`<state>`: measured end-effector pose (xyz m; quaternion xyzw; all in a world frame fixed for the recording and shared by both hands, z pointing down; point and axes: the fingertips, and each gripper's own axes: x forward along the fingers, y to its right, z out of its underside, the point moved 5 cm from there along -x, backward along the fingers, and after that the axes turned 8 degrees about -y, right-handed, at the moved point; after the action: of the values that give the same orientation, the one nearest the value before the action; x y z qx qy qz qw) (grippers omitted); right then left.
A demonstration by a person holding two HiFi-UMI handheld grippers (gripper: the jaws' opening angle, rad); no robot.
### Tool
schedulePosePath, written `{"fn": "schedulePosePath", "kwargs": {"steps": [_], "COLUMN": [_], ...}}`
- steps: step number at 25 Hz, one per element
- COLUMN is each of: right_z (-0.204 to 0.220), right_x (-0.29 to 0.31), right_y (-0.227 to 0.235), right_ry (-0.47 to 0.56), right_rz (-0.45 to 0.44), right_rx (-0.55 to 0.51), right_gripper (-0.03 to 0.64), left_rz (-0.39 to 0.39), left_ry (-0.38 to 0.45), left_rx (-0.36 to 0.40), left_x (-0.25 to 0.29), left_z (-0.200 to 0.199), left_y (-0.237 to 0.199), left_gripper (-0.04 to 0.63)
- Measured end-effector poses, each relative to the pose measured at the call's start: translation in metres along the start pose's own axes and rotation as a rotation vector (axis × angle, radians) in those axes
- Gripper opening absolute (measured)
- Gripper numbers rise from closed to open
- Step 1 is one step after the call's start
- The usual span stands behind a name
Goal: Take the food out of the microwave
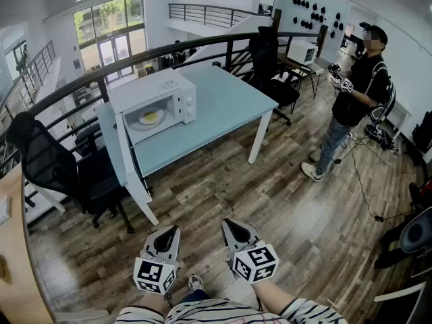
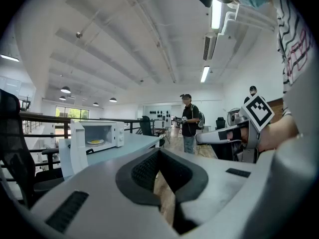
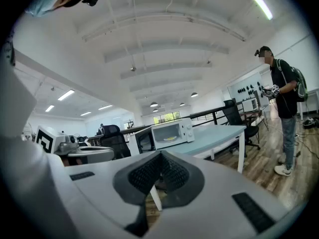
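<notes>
Since the person stands well back from the table [image 1: 226,106], nothing's reached yet. The microwave [image 1: 169,93] sits on its left end w/ door [image 1: 115,147] swung open, so the plate of food [image 1: 150,117] inside is exposed. Left gripper [image 1: 174,229] & right gripper [image 1: 227,223] hang low, jaws pressed together, empty.

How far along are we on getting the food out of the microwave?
Done: the microwave door stands open. In hand: nothing; left gripper and right gripper are shut, empty, well short of the table. Left: reaching in and lifting out the plate of food.
</notes>
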<state>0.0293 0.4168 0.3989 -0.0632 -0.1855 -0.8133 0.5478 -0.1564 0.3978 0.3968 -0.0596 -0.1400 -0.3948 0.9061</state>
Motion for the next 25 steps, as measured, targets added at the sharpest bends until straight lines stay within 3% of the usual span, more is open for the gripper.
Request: {"fn": "schedulePosePath", "kwargs": {"steps": [10,12,13,18,21,25], "right_z": [-0.019,-0.022,-0.022,-0.027,-0.033,-0.042], "right_x": [0.067,0.079,0.085,0.107,0.121,0.146], "right_y": [0.012,0.015,0.016,0.024,0.036,0.06], "right_ry": [0.038,0.047,0.048,0.03,0.025,0.011], "right_rz": [0.052,0.057,0.058,0.079,0.078,0.056], "right_rx": [0.045,0.065,0.073,0.073,0.077,0.075], "right_gripper": [0.035,0.08,0.14,0.152,0.152,0.152], "left_rz": [0.08,0.106,0.118,0.148,0.153,0.123], "left_ry": [-0.023,-0.026,-0.028,-0.034,-0.048,-0.055], "left_rx": [-0.027,-0.024,-0.022,-0.036,-0.049,-0.063], "left_x": [0.049,0.057,0.061,0.079,0.095,0.121], "left_z": [-0.003,-0.005,-0.005,-0.007,-0.007,-0.011], "left_y": [-0.054,-0.062,-0.066,-0.082,-0.09,-0.103], "left_gripper": [0.025,0.025,0.025,0.03,0.114,0.124]}}
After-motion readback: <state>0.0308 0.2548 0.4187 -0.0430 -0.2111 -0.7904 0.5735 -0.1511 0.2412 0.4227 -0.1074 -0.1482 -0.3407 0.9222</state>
